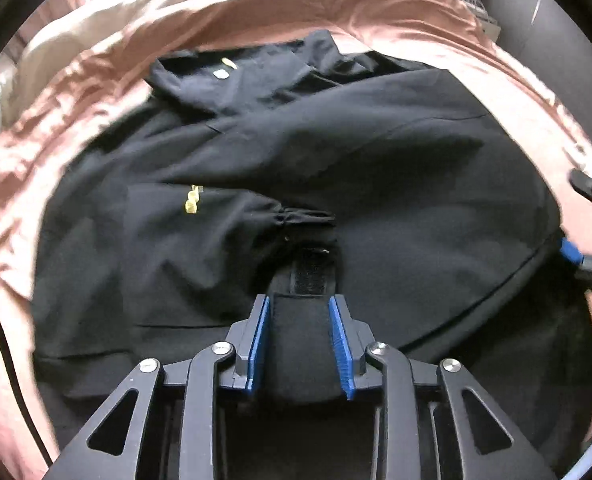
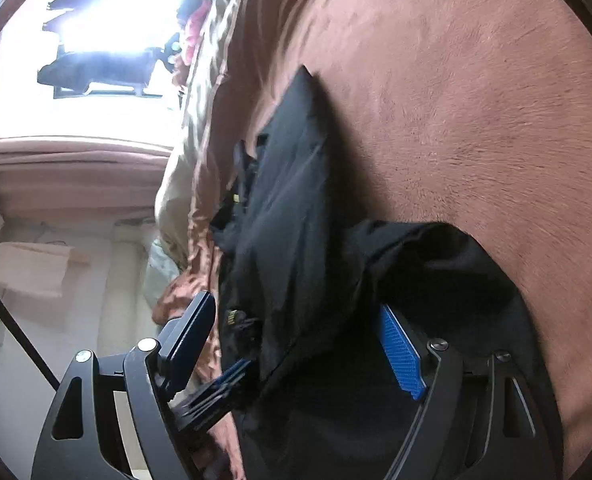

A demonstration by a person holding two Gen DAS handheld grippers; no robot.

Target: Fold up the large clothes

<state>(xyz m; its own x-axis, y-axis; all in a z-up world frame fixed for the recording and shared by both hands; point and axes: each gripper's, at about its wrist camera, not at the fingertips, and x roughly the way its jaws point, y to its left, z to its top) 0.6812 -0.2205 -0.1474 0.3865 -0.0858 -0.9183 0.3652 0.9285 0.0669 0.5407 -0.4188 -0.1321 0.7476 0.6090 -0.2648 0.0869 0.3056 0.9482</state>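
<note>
A large black jacket (image 1: 335, 168) with small yellow marks lies spread on a pink bed sheet (image 1: 96, 80). My left gripper (image 1: 299, 304) is low over its near edge, jaws partly apart with a black cuff strap (image 1: 311, 272) between the blue pads; whether they clamp it is unclear. My right gripper (image 1: 575, 232) shows at the jacket's right edge. In the right wrist view the right gripper (image 2: 296, 320) is wide open, with the jacket (image 2: 288, 240) bunched between its fingers on the sheet (image 2: 475, 100).
A cream quilt (image 2: 184, 152) is heaped along the bed's far side. A bright window (image 2: 108, 40) and pink curtain (image 2: 76, 172) stand beyond it. A black cable (image 1: 4, 340) runs at the left.
</note>
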